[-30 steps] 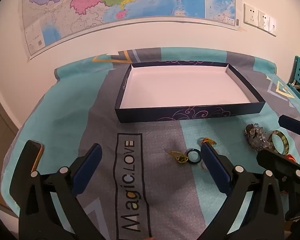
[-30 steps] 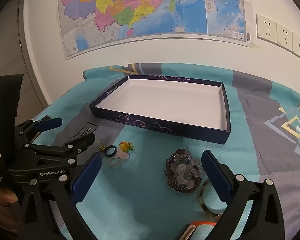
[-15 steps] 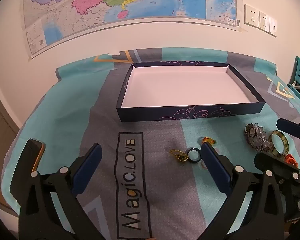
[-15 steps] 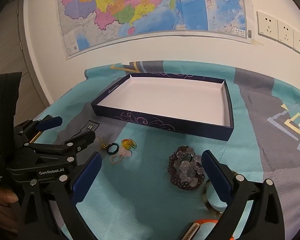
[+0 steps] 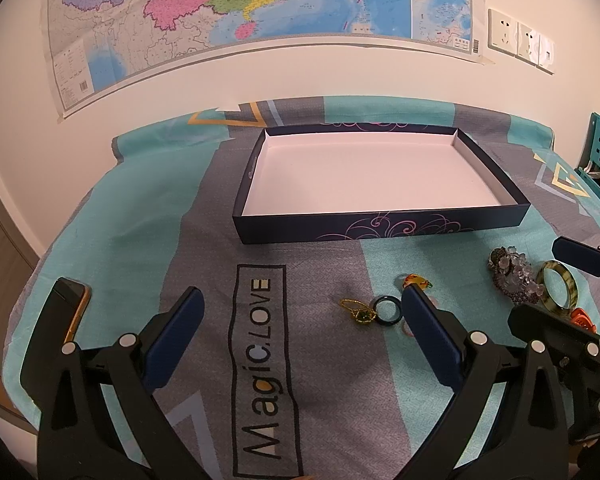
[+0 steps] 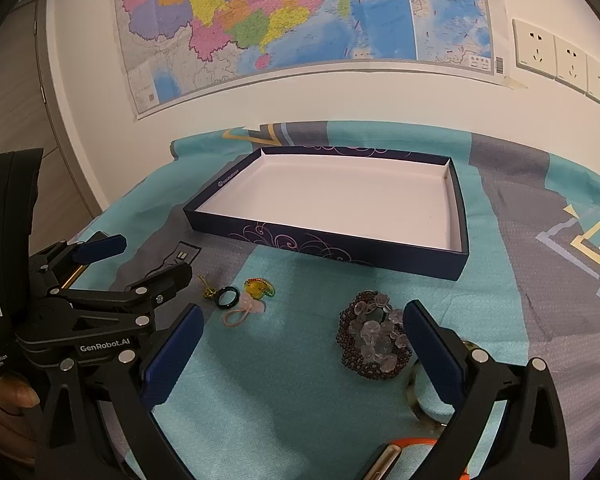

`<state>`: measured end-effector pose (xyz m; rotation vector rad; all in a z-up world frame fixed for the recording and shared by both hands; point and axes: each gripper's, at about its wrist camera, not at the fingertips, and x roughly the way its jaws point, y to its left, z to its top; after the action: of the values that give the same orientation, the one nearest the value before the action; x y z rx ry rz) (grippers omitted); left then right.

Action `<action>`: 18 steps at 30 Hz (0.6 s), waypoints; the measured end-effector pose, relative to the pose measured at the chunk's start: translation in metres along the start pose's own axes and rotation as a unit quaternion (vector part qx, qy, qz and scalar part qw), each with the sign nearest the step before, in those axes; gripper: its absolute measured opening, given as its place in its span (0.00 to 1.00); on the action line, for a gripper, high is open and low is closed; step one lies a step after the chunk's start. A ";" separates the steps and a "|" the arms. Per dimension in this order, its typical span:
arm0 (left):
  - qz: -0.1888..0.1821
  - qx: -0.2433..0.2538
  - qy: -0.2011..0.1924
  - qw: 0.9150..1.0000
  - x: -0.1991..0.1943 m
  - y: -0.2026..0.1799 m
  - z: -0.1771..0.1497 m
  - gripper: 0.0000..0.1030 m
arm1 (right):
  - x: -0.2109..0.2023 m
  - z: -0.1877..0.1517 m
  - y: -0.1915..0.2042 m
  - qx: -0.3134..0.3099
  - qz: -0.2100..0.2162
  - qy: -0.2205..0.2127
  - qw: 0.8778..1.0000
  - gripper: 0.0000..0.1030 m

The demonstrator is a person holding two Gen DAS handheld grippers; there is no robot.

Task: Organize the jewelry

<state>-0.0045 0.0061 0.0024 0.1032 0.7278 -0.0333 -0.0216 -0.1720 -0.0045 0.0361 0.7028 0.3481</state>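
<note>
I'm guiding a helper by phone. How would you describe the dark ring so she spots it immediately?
Start at the navy box on the teal cloth. In front of its left end lies a small cluster; the dark ring is the only plain solid black-green hoop, between a gold chain and a yellow charm.

your right gripper's (image 6: 302, 346) right finger is covering part of the bangle (image 6: 416, 394); the orange band (image 6: 412, 443) is running under it, and the phone (image 5: 76, 308) is hiding behind your left gripper's (image 5: 300, 336) left finger.
</note>
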 end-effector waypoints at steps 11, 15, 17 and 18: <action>0.000 -0.001 0.002 1.000 -0.001 -0.003 0.001 0.94 | 0.000 0.000 0.000 0.002 0.002 0.002 1.000 0.94; -0.001 -0.001 0.002 1.000 0.001 -0.003 0.001 0.94 | 0.001 0.000 0.000 0.002 0.002 0.004 1.000 0.94; 0.000 0.000 0.002 1.000 0.001 -0.003 0.001 0.94 | 0.002 0.001 -0.002 0.003 0.003 0.004 1.000 0.94; 0.000 -0.001 0.002 1.000 0.001 -0.003 0.001 0.94 | 0.002 0.001 -0.002 0.003 0.003 0.005 1.000 0.94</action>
<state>-0.0031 0.0034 0.0020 0.1014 0.7319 -0.0331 -0.0194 -0.1730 -0.0055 0.0426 0.7131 0.3529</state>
